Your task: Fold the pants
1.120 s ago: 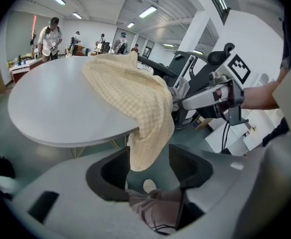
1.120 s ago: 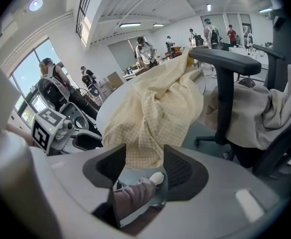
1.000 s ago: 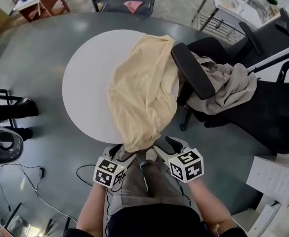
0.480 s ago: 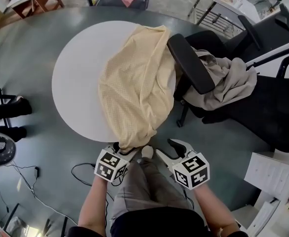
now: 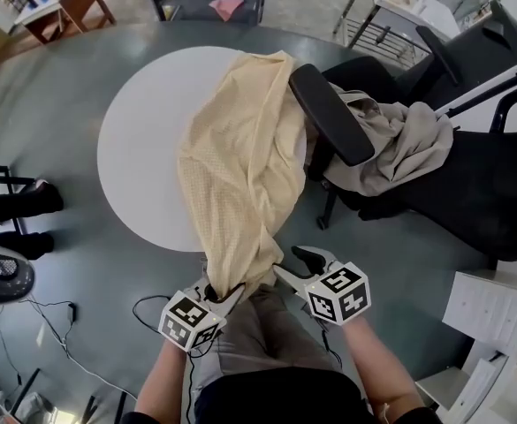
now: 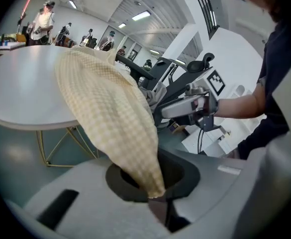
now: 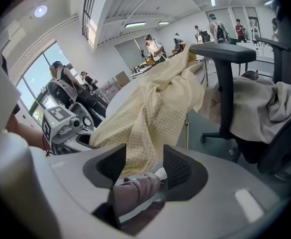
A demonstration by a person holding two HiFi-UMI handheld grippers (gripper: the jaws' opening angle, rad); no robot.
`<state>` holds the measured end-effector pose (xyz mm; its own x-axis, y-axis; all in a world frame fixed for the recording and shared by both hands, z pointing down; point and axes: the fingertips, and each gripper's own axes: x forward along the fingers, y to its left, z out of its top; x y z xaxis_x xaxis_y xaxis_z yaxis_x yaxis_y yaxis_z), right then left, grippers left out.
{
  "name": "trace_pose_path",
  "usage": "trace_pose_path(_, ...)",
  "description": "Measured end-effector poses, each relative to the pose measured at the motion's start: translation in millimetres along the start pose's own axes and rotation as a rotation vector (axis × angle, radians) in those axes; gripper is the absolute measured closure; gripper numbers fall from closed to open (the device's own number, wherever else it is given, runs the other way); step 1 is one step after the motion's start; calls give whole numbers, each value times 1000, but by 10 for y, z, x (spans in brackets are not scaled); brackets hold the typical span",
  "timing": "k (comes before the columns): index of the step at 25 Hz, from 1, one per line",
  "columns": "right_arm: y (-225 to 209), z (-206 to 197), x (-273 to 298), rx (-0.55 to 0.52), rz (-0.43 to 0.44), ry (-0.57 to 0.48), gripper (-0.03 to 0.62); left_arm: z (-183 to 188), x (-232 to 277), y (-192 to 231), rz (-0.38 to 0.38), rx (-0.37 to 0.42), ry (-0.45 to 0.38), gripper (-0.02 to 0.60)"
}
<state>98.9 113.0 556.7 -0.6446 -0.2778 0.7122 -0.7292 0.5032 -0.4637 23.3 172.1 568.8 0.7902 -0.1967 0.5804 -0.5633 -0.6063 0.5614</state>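
Pants [image 5: 240,175], cream check, hanging off desk [image 5: 143,148]: my left gripper [image 5: 216,293] fingers have just closed on the low end, right gripper [image 5: 293,263] fingers open, holding nothing; next, I'd grasp the neighbouring corner.

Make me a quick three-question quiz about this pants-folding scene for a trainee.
1. True or false: the right gripper grips the yellow pants.
2. What lies on the black office chair? A: a beige garment. B: a red bag. C: a laptop.
3. Fill in: the pants' end is pinched by the ___ gripper.
Key: 1 false: its jaws stand apart. 2 A. 3 left gripper; its jaws have just been closing, cloth between them.
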Motion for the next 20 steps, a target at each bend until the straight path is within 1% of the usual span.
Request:
trace_pose_path(2, 35, -70, 79, 20, 46, 18, 354, -21, -104, -70, -8, -4, 0, 555)
trace_pose_path(5, 169, -122, 209, 58, 154, 29, 360, -12, -224, -125, -16, -12, -11, 555)
trace_pose_path(6, 198, -112, 248, 63, 169, 24, 375, -8, -252, -124, -17, -13, -11, 555)
trace_pose_path(7, 211, -89, 276, 59, 168, 17, 421, -11, -271, -110, -13, -9, -6, 555)
trace_pose_path(8, 220, -59, 284, 47, 158, 7, 555, -22, -281, -83, 0, 1, 5, 555)
trace_pose_path(9, 232, -28, 268, 26, 144, -4, 586, -41, -280, -48, 20, 16, 19, 555)
trace_pose_path(11, 263, 20, 176, -38, 109, -20, 588, -90, -251, 36, 65, 43, 48, 551)
trace_pose_path(13, 291, 56, 27, -84, 72, -40, 588, -133, -194, 104, 97, 47, 62, 532)
trace_pose_path(17, 307, 129, -283, -95, 30, -111, 588, -118, 3, 125, 107, 33, 42, 452)
trace_pose_path(18, 273, 118, -333, -105, 5, -122, 588, -102, 57, 123, 108, 35, 37, 435)
trace_pose_path(20, 147, 53, -378, -107, -52, -131, 588, -76, 143, 141, 121, 47, 35, 374)
